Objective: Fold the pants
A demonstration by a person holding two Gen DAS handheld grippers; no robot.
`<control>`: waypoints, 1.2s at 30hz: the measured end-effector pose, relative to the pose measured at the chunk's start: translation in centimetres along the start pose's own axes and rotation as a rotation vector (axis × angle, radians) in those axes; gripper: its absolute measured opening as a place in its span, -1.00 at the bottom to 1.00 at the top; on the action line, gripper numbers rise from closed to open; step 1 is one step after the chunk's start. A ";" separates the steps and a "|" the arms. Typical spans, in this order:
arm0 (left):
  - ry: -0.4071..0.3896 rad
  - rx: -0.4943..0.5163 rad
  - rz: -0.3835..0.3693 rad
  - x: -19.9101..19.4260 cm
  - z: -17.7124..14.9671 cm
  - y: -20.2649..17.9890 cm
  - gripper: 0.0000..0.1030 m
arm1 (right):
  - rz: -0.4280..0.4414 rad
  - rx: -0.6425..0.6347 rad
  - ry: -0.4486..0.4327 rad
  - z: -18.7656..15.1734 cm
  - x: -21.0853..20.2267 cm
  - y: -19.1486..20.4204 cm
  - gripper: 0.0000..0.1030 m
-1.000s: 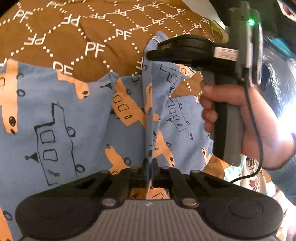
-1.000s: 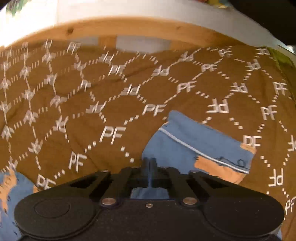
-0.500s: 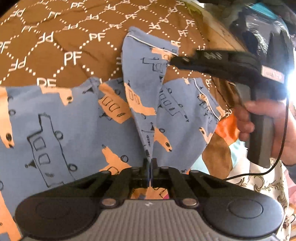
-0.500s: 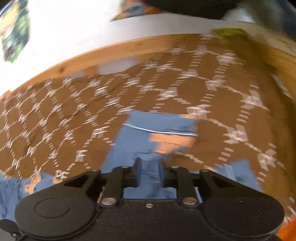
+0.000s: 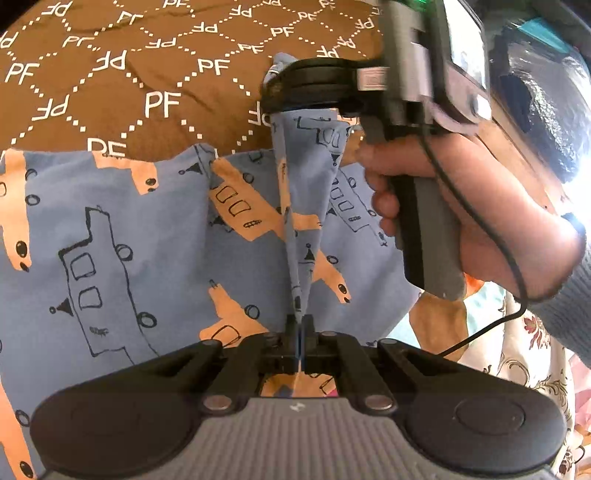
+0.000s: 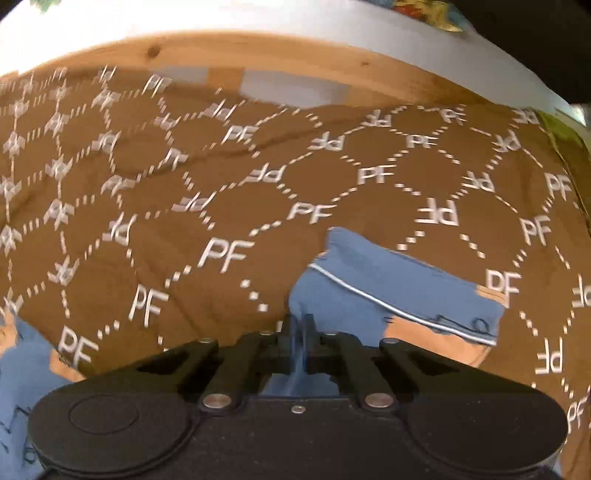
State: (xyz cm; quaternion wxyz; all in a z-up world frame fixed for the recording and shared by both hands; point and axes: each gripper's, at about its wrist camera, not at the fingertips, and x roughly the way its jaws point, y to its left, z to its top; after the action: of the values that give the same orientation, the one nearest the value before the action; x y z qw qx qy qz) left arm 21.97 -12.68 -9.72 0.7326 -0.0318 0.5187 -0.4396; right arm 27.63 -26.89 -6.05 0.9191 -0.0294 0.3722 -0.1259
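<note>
Left wrist view: left gripper [image 5: 300, 325] at bottom center, jaws pinched tight on a fold of the pants [image 5: 110, 236]. Fabric is blue with orange patches and black line-drawn vehicles. Pants fill the left and center of the frame, spread over the brown bedspread [image 5: 147, 74], which has white "PF" lettering and dotted diamond lines and takes up the upper left. From the pinch point a taut ridge of cloth runs up the middle of the frame to the right gripper [image 5: 271, 86] at upper center. That one is seen side-on, its tip closed on the far end of the same ridge; a bit of blue cloth pokes out past the tip. The person's right hand [image 5: 461, 206] wraps the grey handle at center right, with a black cable [image 5: 517, 266] looping down below the wrist. Floral fabric [image 5: 535, 350] at lower right.

Right wrist view: some motion blur. Right gripper [image 6: 301, 325] at bottom center, jaws nearly together with blue cloth clamped between them. A pant hem with white piping [image 6: 388, 299] lies just right of the tip, flat on the bedspread. More blue cloth in the lower left corner. Wooden bed frame [image 6: 258, 51] arcs across the top, white wall [image 6: 184, 18] above it.
</note>
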 end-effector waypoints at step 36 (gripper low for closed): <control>0.112 0.555 0.256 2.1 -2.4 -7.5 -0.99 | 0.075 0.694 -0.128 -18.6 -12.9 -20.9 -0.37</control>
State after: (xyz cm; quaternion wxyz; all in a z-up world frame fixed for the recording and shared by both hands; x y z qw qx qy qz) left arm 15.64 -17.66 -8.58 0.7330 0.2596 0.4180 -0.4697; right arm 1.50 -43.14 -7.64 0.8998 0.2904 0.2497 -0.2091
